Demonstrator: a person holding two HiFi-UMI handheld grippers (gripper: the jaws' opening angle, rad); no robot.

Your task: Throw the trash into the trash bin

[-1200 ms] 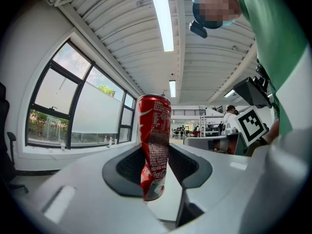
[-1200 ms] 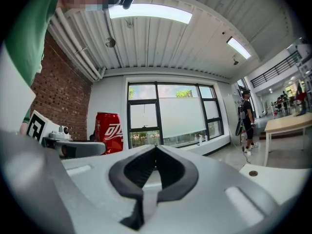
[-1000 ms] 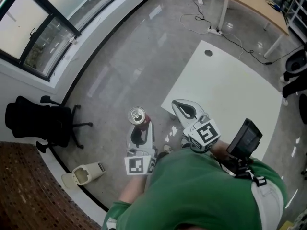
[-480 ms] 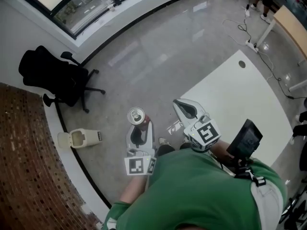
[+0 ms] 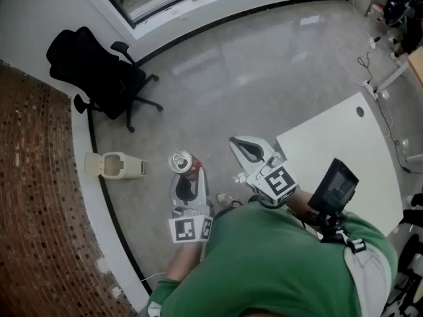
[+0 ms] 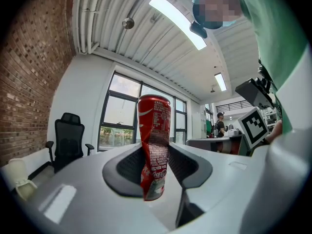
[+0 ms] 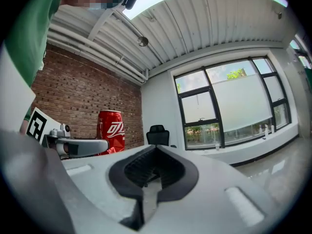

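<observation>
A dented red cola can (image 5: pixel 181 161) stands upright in my left gripper (image 5: pixel 186 178), which is shut on it. In the left gripper view the can (image 6: pixel 155 145) fills the gap between the dark pads (image 6: pixel 127 168), which press on both its sides. My right gripper (image 5: pixel 246 150) is held beside it to the right, shut with nothing in it; in its own view the can (image 7: pixel 111 130) shows at the left. A small beige trash bin (image 5: pixel 115 166) with its lid open lies on the floor by the brick wall, left of the can.
A black office chair (image 5: pixel 99 68) stands near the window, beyond the bin. A white table (image 5: pixel 344 144) is at the right, with cables on the floor past it. A brick wall (image 5: pixel 36 197) runs down the left side. The grey floor lies between me and the bin.
The head view has swung left: the bin and chair shifted right and nearer the grippers, the white table slid off to the right. The can stays in the left gripper.
</observation>
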